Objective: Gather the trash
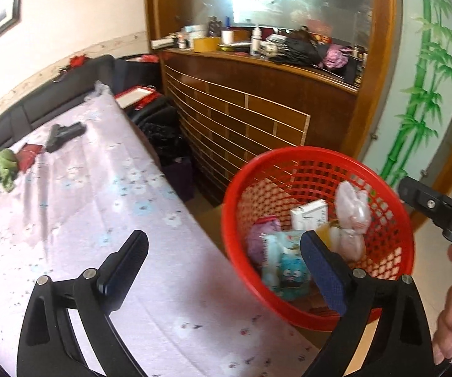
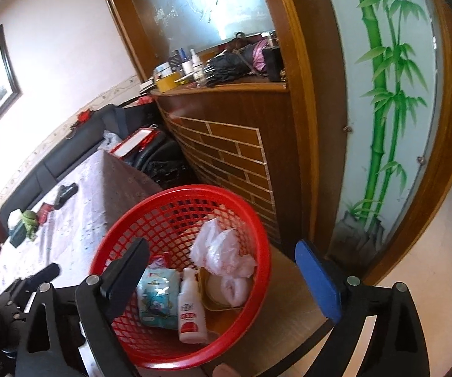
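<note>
One red basket (image 2: pixel 138 216) holds one bottle (image 2: pixel 189 311); left gripper (image 1: pixel 226 264) and right gripper (image 2: pixel 222 273) jaws apart, empty, beside the bed (image 1: pixel 84 207) edge.

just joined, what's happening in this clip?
A person is collecting trash with a handheld gripper in each hand. Both the left gripper and the right gripper are open and empty, held over a red basket beside the bed. The basket already holds a crumpled plastic bag, a white bottle and a blue wipes pack. A few small items are still on the bed.
</note>
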